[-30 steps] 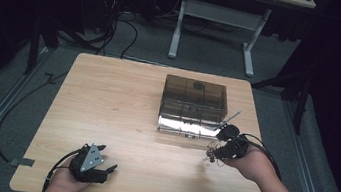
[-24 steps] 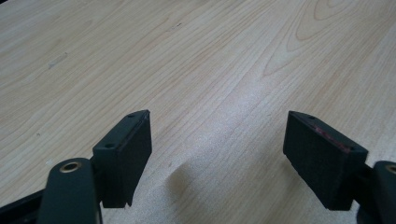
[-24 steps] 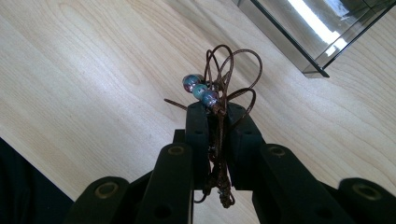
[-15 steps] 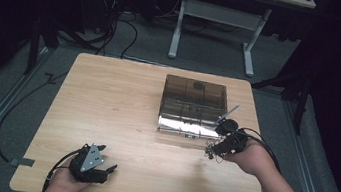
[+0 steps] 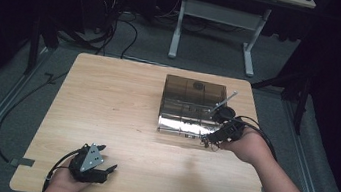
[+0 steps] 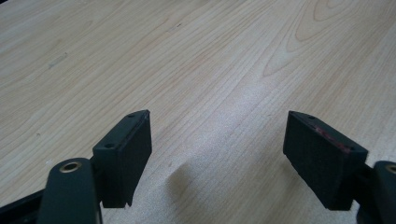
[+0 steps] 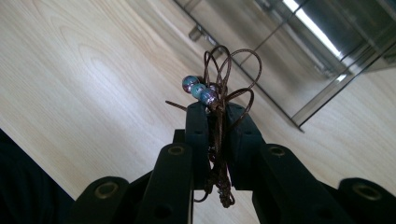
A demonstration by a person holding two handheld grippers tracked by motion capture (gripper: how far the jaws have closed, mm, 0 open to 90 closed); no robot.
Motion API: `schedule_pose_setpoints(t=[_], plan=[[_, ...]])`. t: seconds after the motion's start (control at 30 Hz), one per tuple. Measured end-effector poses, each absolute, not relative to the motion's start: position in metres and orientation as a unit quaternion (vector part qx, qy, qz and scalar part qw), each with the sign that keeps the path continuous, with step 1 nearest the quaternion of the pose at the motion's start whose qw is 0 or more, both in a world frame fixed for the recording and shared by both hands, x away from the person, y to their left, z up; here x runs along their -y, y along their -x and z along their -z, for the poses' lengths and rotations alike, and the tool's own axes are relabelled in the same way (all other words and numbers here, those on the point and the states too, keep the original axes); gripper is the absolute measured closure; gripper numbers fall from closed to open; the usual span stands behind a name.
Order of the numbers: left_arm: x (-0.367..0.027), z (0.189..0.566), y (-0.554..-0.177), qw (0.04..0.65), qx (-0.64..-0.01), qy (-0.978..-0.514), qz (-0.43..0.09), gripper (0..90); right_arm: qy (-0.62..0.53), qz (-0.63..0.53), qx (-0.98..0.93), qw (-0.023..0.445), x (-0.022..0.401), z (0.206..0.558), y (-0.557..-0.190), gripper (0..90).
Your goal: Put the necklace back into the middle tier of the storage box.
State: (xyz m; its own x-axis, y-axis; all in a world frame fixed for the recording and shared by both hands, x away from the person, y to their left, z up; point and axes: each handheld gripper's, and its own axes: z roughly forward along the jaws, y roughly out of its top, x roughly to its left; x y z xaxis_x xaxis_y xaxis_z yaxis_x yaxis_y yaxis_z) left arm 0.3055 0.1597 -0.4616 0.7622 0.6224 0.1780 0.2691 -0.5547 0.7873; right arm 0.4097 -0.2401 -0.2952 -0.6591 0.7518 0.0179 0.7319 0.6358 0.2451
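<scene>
The pale wooden bench (image 5: 120, 114) carries a smoked-grey transparent plastic organiser box with compartments (image 5: 192, 106), which sits right of centre towards the far edge, its lid down by the look of the glossy top. It lies within easy reach of the right hand, which fits a job of stowing something small inside it.

The left gripper (image 5: 98, 165) rests low near the front edge of the bench, well apart from the box. In the left gripper view its black fingers (image 6: 126, 154) stand wide apart over bare wood with nothing between them, so it is most likely parked out of the way while the other hand works.

The right gripper (image 5: 213, 137) hangs just beside the box's near right corner, tilted towards it. In the right gripper view its fingers (image 7: 198, 135) are pressed together on a thin brown cord bracelet with blue-purple glass beads (image 7: 217, 88). The pinch falls on the bunched cord rather than on the beads, probably because round beads would slip, while the cord gives the pads something soft to bite. Loops of cord and three beads (image 7: 198, 90) stand free above the fingertips, and a knotted tail dangles below. The bracelet is off the bench, clear of the box front, presumably to carry it over the wall once the lid is dealt with.
</scene>
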Motion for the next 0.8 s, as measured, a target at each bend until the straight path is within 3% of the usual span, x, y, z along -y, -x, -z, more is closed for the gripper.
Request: schedule_pose_setpoints(t=[0.47, 0.8], plan=[[-0.16, 0.462, -0.306, 0.393, -0.262, -0.852, -0.224, 24.1, -0.414, -0.13, -0.899, 0.055, 0.225, 0.283, -0.437, 80.9], [-0.16, 0.462, -0.305, 0.394, -0.261, -0.853, -0.224, 24.1, -0.428, -0.119, -0.894, 0.054, 0.216, 0.301, -0.465, 80.9]])
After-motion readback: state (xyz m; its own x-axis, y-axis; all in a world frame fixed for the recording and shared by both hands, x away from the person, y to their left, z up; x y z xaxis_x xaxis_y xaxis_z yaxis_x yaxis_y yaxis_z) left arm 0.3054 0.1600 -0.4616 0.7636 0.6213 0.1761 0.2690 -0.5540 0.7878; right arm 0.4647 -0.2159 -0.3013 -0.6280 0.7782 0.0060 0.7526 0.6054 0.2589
